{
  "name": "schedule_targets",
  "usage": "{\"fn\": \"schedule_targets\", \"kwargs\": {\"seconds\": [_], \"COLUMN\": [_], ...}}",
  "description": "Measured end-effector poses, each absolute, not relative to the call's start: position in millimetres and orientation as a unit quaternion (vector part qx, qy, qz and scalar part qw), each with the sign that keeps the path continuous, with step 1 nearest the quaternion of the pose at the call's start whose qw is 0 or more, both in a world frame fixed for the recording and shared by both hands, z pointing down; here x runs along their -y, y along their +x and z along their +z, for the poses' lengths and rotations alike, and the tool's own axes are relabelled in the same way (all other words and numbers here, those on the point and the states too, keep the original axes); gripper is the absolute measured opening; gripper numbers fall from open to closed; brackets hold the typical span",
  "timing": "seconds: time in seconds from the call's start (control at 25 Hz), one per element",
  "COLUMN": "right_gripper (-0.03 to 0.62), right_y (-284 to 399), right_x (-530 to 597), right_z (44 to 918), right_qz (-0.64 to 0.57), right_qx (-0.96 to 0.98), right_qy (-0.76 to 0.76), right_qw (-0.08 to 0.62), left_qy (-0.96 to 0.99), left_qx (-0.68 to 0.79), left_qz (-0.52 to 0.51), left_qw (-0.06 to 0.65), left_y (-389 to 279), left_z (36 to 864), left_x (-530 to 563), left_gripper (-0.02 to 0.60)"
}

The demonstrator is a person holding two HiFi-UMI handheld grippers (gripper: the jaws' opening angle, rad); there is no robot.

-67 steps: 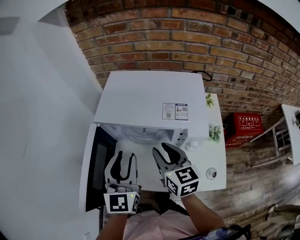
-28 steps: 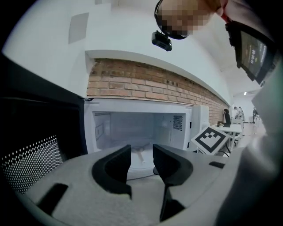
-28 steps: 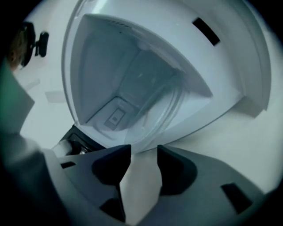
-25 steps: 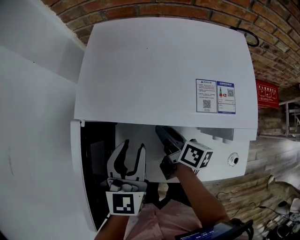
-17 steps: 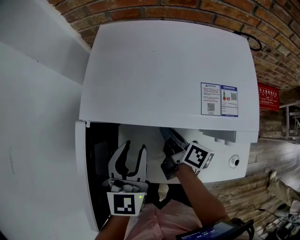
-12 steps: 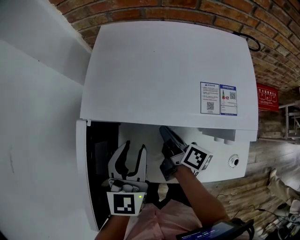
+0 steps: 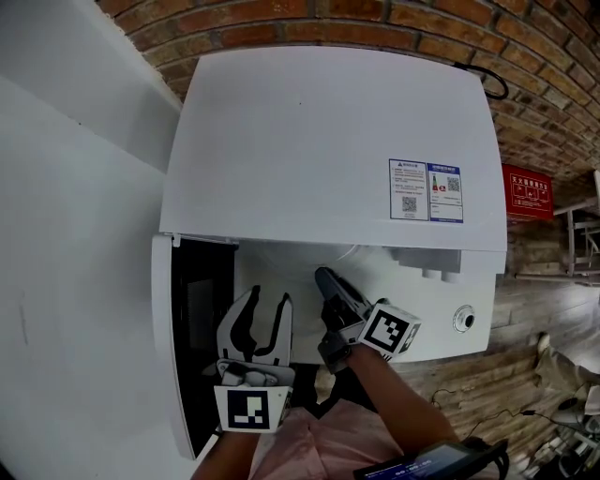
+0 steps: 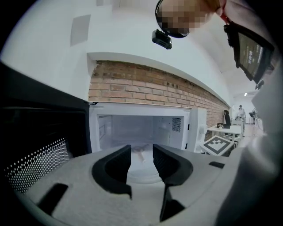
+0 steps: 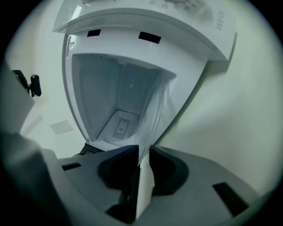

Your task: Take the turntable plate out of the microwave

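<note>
**Plate extraction: rim gripped at cavity mouth**

1. Microwave. In the head view the white microwave fills the centre, with a brick wall at 12 o'clock. Its door stands swung open at 8 o'clock. A printed label sits on the top panel at 3 o'clock.

2. Right gripper. The right gripper reaches into the cavity mouth at about 5 o'clock of the head view's centre. Its marker cube faces up. In the right gripper view this camera is rolled, so the cavity appears tipped on its side. The jaws have just been closing and then eased back slightly. The turntable plate stands between them, seen edge-on, and both pads bear on its rim. From the jaws the clear glass runs toward 1 o'clock into the cavity.

3. Left gripper. The left gripper is held level outside the opening, at 7 o'clock in the head view, just beside the right gripper. Its two fingers stand apart and grip nothing. Through the gap between them, the left gripper view shows the pale disc of the plate low in the cavity, at 6 o'clock of the opening. The door's perforated inner screen lies at 8 o'clock in that view.
</note>
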State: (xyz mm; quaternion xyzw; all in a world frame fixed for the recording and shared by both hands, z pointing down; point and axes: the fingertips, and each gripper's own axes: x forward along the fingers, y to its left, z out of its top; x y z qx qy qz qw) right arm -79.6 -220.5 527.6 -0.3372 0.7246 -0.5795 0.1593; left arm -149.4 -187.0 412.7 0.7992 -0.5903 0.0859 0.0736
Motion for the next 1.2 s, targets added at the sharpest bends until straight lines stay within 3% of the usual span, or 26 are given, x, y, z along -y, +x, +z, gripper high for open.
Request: {"fn": "schedule_targets", "kwargs": {"seconds": [0.16, 0.36, 0.52, 0.88, 1.04, 1.2], "right_gripper": [0.153, 0.137, 0.052, 0.055, 0.112, 0.108], "right_y": [-84, -86, -89, -85, -84, -83], "right_x": [242, 259, 259, 227, 239, 251], "right_z": [519, 531, 525, 526, 526, 529], "right_qz": [-0.570, -0.591, -0.581, -0.584, -0.578, -0.585], "right_qx": [-0.735, -0.715, -0.726, -0.724, -0.726, -0.719], "right_qy": [-0.314, -0.319, -0.310, -0.309, -0.298, -0.278], "right_qw": [0.191, 0.192, 0.198, 0.199, 0.223, 0.251], "left_qy": [0.798, 0.796, 0.795, 0.797, 0.797, 0.792], "left_qx": [0.591, 0.595, 0.597, 0.593, 0.592, 0.598], "left_qz": [0.089, 0.085, 0.090, 0.088, 0.094, 0.097], "left_qw": [0.074, 0.072, 0.069, 0.075, 0.077, 0.079], "left_y": [-151, -156, -160, -154, -155, -161], "left_z": [413, 411, 412, 412, 414, 415], "left_x": [189, 192, 191, 186, 185, 183], "left_gripper": [0.161, 0.161, 0.161, 0.161, 0.161, 0.161]}}
